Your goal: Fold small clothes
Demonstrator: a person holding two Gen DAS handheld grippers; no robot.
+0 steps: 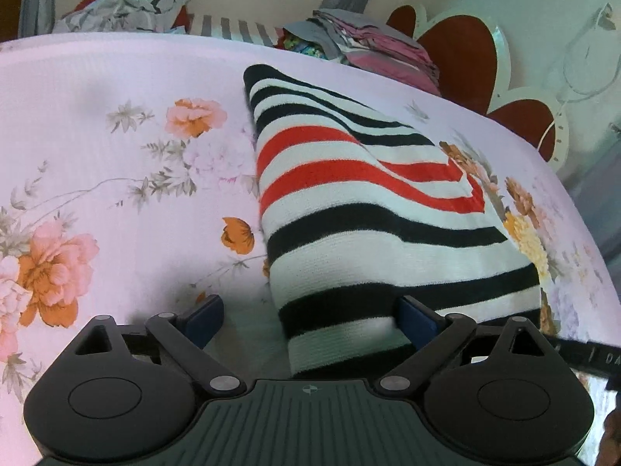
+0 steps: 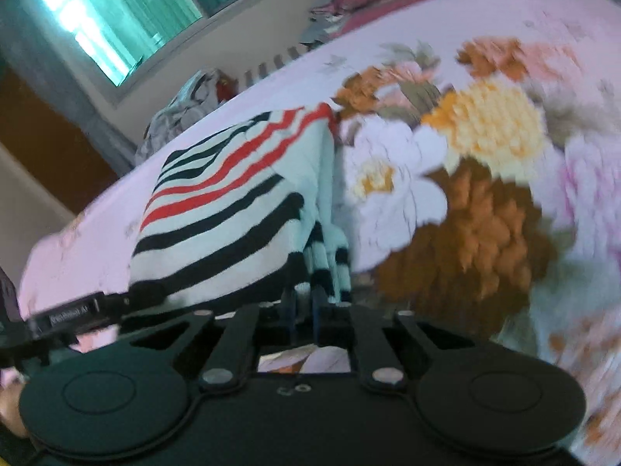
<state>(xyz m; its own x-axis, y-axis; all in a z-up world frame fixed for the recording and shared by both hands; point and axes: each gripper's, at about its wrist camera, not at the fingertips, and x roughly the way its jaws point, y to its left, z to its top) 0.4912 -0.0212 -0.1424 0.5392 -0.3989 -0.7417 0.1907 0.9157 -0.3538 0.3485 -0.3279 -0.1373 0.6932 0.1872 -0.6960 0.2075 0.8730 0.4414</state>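
Note:
A folded knit garment point(image 1: 361, 209) with white, black and red stripes lies on the pink floral bedsheet point(image 1: 116, 147). My left gripper point(image 1: 310, 322) is open, its blue-padded fingers point(image 1: 203, 320) straddling the garment's near left corner just above the sheet. In the right wrist view, which is blurred, the same garment point(image 2: 233, 202) lies ahead and to the left. My right gripper point(image 2: 310, 303) is shut on the garment's near right corner, where several striped layers hang bunched.
A pile of crumpled grey clothes point(image 1: 124, 7) lies at the bed's far edge. A stack of folded pink and grey clothes point(image 1: 372, 42) sits by the red heart-shaped headboard point(image 1: 462, 50). A window point(image 2: 116, 11) is beyond the bed.

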